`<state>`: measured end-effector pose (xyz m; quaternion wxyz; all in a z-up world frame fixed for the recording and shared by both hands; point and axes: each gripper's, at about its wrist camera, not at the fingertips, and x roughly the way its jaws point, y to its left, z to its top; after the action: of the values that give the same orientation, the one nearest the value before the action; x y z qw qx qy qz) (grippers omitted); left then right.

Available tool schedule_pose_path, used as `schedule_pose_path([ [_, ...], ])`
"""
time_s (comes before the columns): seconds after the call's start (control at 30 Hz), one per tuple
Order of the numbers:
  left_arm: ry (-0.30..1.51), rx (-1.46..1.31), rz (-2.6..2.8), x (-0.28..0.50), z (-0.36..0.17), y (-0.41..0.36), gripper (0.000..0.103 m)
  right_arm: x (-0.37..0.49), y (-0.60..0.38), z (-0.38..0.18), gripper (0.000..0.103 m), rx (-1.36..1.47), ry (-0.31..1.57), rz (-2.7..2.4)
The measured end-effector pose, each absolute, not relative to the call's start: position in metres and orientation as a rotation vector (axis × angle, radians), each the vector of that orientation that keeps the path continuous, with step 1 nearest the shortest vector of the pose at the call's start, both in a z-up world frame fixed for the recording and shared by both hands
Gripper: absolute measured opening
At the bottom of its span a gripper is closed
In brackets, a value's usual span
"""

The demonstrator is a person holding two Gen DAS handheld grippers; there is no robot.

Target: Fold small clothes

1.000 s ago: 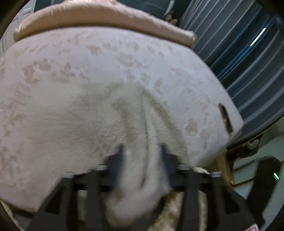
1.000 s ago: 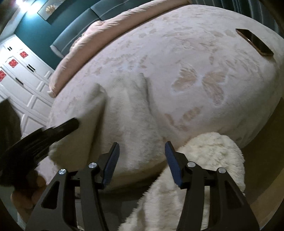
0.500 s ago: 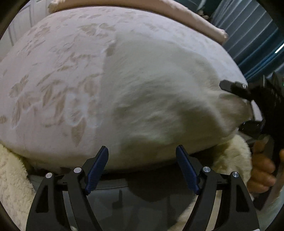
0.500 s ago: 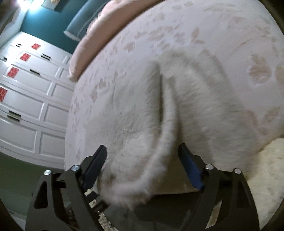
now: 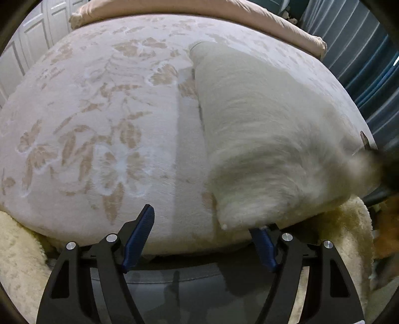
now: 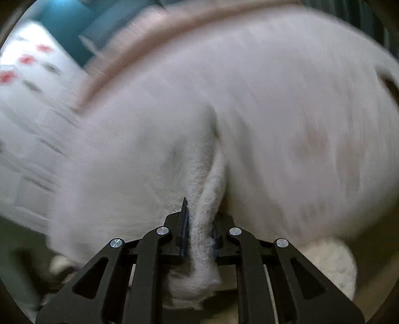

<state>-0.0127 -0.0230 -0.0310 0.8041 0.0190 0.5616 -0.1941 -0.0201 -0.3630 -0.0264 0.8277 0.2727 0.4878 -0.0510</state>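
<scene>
A fluffy white garment (image 5: 261, 139) lies on the pink floral bedspread (image 5: 99, 124), on the right half of the left wrist view, its near edge hanging at the bed's front. My left gripper (image 5: 203, 239) is open and empty at the bed's front edge; its right finger sits just under the garment's near corner. My right gripper (image 6: 199, 229) is shut on a fold of the white garment (image 6: 207, 199); cloth bunches between and below the pads. The right wrist view is blurred by motion.
A cream shaggy rug (image 5: 349, 236) lies below the bed's front edge, also at the left (image 5: 15, 249). A folded pink quilt (image 5: 199, 10) runs along the far side of the bed. White wardrobe doors (image 5: 32, 44) stand at the left, dark curtains (image 5: 374, 69) at the right.
My left gripper let go of the garment and opened, then shifted left. My right gripper closed on the garment's edge and is moving with it.
</scene>
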Motion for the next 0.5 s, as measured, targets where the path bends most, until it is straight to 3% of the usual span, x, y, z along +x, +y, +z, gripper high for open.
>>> schedule_pose_path([
  [0.23, 1.155, -0.029, -0.474, -0.023, 0.022, -0.017, 0.069, -0.031, -0.363, -0.005, 0.024, 0.532, 0.972, -0.131],
  [0.37, 1.053, -0.099, -0.486, -0.016, 0.06, -0.014, 0.07, -0.047, -0.37, 0.023, 0.025, 0.505, 0.917, -0.194],
  [0.5, 1.051, -0.008, -0.438, 0.004, 0.054, -0.04, 0.07, -0.051, -0.359, 0.067, 0.025, 0.533, 0.82, -0.051],
])
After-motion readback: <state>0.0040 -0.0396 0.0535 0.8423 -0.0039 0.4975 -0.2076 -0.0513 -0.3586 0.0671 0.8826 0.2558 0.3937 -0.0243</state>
